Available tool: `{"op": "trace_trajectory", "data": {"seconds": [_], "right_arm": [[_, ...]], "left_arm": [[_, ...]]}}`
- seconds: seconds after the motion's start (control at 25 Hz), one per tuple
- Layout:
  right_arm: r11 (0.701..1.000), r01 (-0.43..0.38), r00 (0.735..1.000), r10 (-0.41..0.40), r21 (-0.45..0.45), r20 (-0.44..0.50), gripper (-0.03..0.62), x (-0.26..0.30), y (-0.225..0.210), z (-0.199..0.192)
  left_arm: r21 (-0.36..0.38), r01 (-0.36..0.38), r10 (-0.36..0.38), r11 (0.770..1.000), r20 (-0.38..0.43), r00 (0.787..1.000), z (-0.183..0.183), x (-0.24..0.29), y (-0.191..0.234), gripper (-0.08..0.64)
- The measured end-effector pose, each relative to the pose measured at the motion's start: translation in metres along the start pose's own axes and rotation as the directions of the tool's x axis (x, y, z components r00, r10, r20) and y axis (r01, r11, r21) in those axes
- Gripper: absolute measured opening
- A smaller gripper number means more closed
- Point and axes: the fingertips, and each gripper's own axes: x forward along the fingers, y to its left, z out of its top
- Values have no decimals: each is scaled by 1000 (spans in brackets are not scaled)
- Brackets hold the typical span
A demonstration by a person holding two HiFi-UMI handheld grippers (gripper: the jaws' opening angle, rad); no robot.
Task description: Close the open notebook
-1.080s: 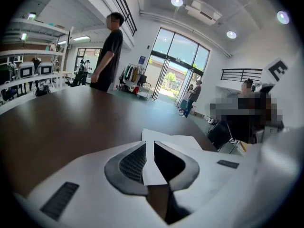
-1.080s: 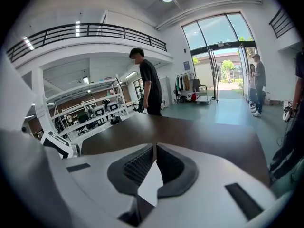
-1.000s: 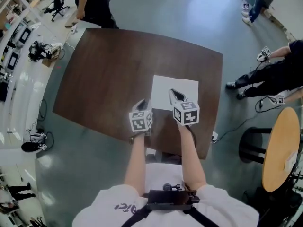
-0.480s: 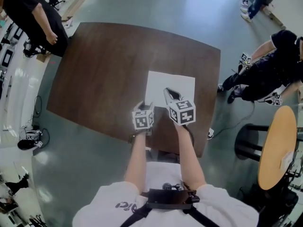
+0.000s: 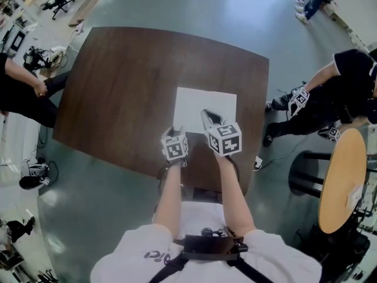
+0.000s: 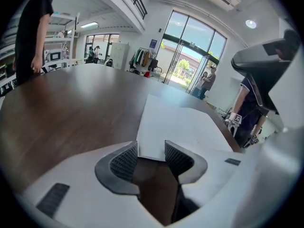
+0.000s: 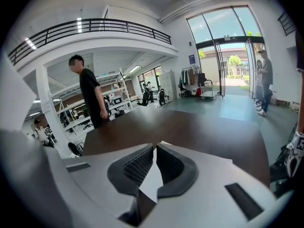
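Note:
A white notebook [image 5: 206, 102] lies flat on the dark brown table [image 5: 135, 81], toward its near right part. My left gripper [image 5: 175, 130] is at the notebook's near left corner. In the left gripper view, the left gripper [image 6: 151, 151] has just been opening and stands open. The notebook's near edge [image 6: 180, 127] lies just past its pads, which touch nothing. My right gripper [image 5: 207, 115] hovers over the notebook's near half. In the right gripper view, the right gripper [image 7: 155, 148] has its tips together, and white paper [image 7: 151, 182] shows through the gap behind them.
A person in black [image 5: 23, 93] stands at the table's left side. Another person [image 5: 336, 81] crouches off its right edge. A round wooden table [image 5: 344, 178] and a black stool [image 5: 309, 173] stand at the right. Bare tabletop stretches left of and beyond the notebook.
My left gripper has sunk toward the table at the notebook's near left corner. The right gripper has kept its place. The person in black walked from the table's far side to its left.

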Motion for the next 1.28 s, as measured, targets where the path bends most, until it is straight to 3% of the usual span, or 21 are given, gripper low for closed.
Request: {"op": "trace_trajectory", "data": {"seconds": [0.36,0.44,0.84,1.28], "right_arm": [[1000,1,1000,-1,15,-2,5,-5,-4,-3],[1000,1,1000,-1,22,-1,5,-6,-4,-5],[999,-8,999,7,39,31,5,-15,-2,0],[997,47,986,-55,59,156,5,-50,-18,36]], "left_arm": [[9,-101,102,995,-36,994,-12,2,16,166],[9,-116,116,993,-20,993,-7,1,18,122],[-119,-66,75,991,72,995,14,-16,8,36],[27,42,-46,999,177,983,50,-58,-49,32]]}}
